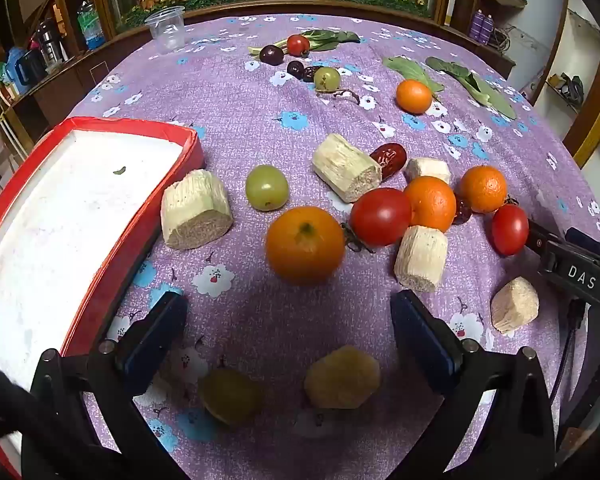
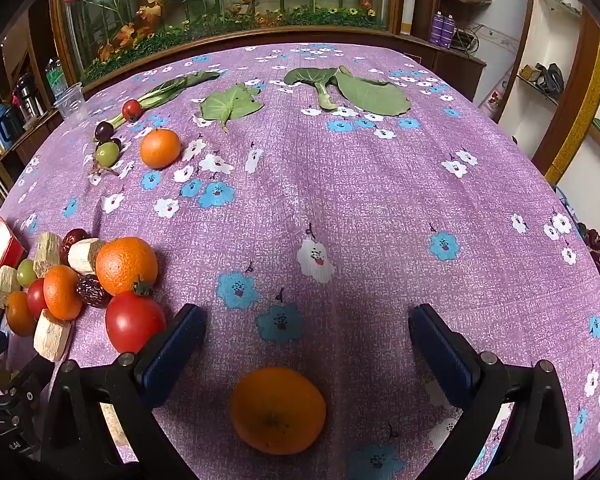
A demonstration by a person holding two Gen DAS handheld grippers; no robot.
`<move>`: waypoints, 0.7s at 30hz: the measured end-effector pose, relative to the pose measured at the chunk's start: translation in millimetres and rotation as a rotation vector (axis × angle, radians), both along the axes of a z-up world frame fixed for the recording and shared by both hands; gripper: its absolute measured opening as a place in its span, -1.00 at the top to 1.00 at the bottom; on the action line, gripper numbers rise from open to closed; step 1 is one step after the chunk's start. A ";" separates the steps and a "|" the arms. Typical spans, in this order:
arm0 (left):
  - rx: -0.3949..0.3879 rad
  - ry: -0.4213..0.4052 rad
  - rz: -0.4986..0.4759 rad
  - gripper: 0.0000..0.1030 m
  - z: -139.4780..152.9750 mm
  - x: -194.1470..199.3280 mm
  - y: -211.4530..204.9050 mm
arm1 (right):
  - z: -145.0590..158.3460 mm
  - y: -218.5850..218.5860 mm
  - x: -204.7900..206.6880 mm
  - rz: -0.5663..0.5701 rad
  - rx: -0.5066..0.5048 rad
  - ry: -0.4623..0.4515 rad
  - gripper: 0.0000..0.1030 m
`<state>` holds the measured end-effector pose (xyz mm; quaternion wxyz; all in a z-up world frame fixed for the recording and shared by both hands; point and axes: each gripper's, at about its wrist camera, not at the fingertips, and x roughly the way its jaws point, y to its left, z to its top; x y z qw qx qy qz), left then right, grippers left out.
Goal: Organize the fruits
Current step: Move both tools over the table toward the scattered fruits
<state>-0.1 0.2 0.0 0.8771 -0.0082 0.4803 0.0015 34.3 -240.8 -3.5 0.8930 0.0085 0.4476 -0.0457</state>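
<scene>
Two grippers: both spread wide, holding nothing.
Tablecloth [image 2: 380, 200]: purple with blue and white flowers, covering the whole round table.
Tray [image 1: 112, 240]: red-rimmed with a white floor, at 9 o'clock in the left wrist view, bare but for a small green scrap.
Left gripper [image 1: 288, 328]: fingers wide apart over the cloth at 6 o'clock; a green grape [image 1: 230, 396] and a yellowish chunk [image 1: 342, 378] lie between them in shadow.
Right gripper [image 2: 306, 340]: fingers wide apart at 6 o'clock; a lone orange [image 2: 278, 410] sits on the cloth between them, touching neither.
Fruit cluster: at 9 o'clock in the right wrist view, just beside the tray; oranges, tomatoes, pale cane pieces and red dates packed together.
Nearest orange [image 1: 305, 245]: at the centre of the left wrist view, just ahead of the left fingers.
Big tomato [image 2: 134, 322]: touching the right gripper's left finger.
Far group: at 11 o'clock, an orange [image 2: 160, 148], a green grape [image 2: 107, 154], dark cherries and a small tomato.
Leaves [image 2: 372, 94]: flat on the cloth at 12 o'clock.
Plastic cup [image 1: 167, 30]: upright at 11 o'clock on the table edge.
</scene>
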 end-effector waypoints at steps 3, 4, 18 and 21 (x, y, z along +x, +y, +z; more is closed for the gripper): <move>0.005 0.004 -0.001 -1.00 0.1 0.4 0.2 | -0.1 -0.2 0.3 -0.001 0.006 0.006 -1.00; 0.005 0.004 -0.001 -1.00 0.2 0.5 0.5 | -0.2 -0.2 0.3 0.000 0.004 0.004 -1.00; 0.032 -0.082 0.008 -1.00 16.1 -13.3 -1.9 | 7.2 -0.3 -10.5 0.009 0.069 -0.013 -0.97; 0.069 -0.168 0.001 -1.00 33.3 -28.8 -4.5 | 31.8 5.9 -34.2 0.040 0.051 -0.103 -1.00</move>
